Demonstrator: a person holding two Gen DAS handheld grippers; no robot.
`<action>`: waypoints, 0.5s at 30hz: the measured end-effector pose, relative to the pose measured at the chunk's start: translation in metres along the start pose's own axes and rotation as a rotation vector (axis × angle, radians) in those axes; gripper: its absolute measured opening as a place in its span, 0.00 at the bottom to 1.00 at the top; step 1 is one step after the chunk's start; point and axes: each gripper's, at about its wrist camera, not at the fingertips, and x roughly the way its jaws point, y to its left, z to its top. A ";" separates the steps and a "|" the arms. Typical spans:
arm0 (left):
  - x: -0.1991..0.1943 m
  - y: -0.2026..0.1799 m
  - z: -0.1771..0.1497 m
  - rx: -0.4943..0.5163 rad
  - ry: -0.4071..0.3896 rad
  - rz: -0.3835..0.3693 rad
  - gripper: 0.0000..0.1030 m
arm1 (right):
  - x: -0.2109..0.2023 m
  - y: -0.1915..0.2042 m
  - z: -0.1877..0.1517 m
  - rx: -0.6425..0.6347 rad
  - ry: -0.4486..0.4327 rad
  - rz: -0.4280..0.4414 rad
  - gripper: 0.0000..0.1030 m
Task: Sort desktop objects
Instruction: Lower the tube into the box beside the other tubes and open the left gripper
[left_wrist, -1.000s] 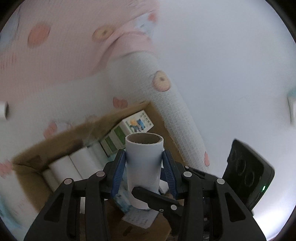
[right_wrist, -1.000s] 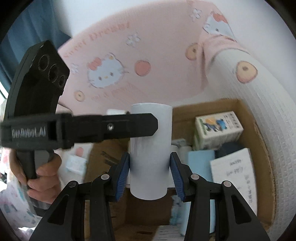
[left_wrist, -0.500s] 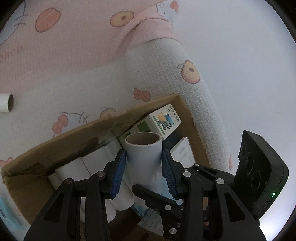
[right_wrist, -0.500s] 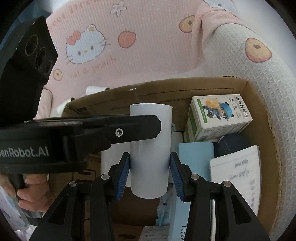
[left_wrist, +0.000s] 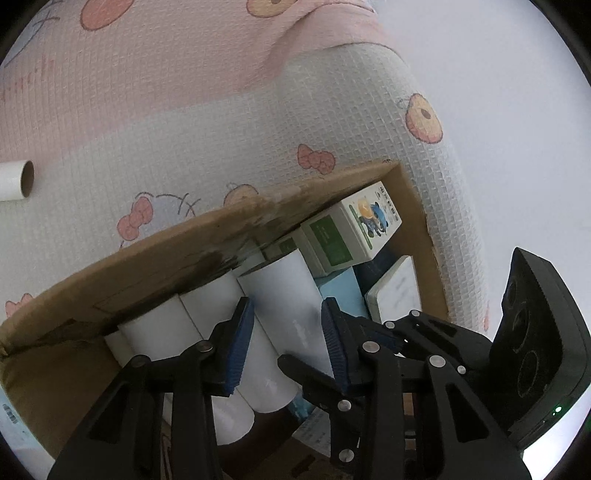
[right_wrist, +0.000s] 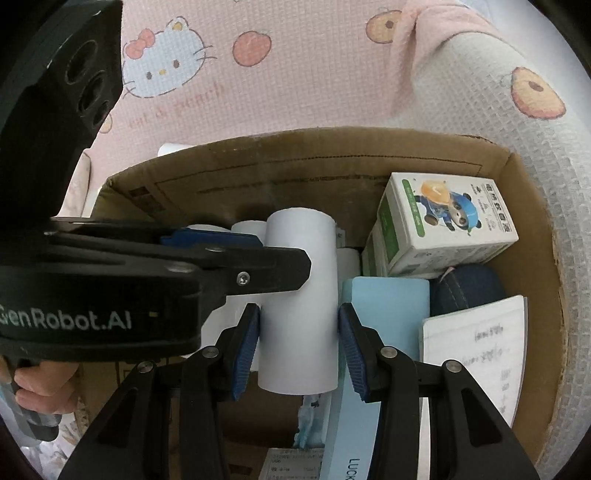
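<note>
A white paper roll (right_wrist: 299, 258) hangs upright over an open cardboard box (right_wrist: 258, 173), and both grippers are on it. My right gripper (right_wrist: 299, 310) is shut on its lower half. My left gripper (left_wrist: 287, 306) grips the same roll (left_wrist: 280, 291) crosswise; its jaws are closing with the roll between the blue pads. One black finger (right_wrist: 266, 275) of the left gripper crosses the roll in the right wrist view. The roll's lower end sits down among the box's contents.
Inside the box are more white rolls (left_wrist: 207, 306), a panda-print carton (right_wrist: 443, 221), a light blue box (right_wrist: 384, 306), a dark pouch (right_wrist: 469, 288) and a handwritten notebook (right_wrist: 476, 354). A loose roll (left_wrist: 14, 179) lies on the pink cartoon blanket (right_wrist: 295, 74). A hand (right_wrist: 40, 391) holds the left gripper.
Both grippers have sunk toward the box with the roll and tipped further downward. The roll's open cardboard end no longer shows in the left wrist view.
</note>
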 end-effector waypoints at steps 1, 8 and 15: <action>0.000 -0.002 0.000 0.005 -0.001 0.004 0.40 | 0.000 0.000 0.000 -0.006 0.002 -0.004 0.40; 0.004 -0.007 -0.001 0.020 -0.010 0.049 0.32 | -0.015 -0.006 -0.007 -0.026 -0.027 0.012 0.40; 0.009 -0.013 0.000 0.025 -0.016 0.052 0.32 | -0.029 -0.021 -0.019 0.018 -0.051 0.034 0.18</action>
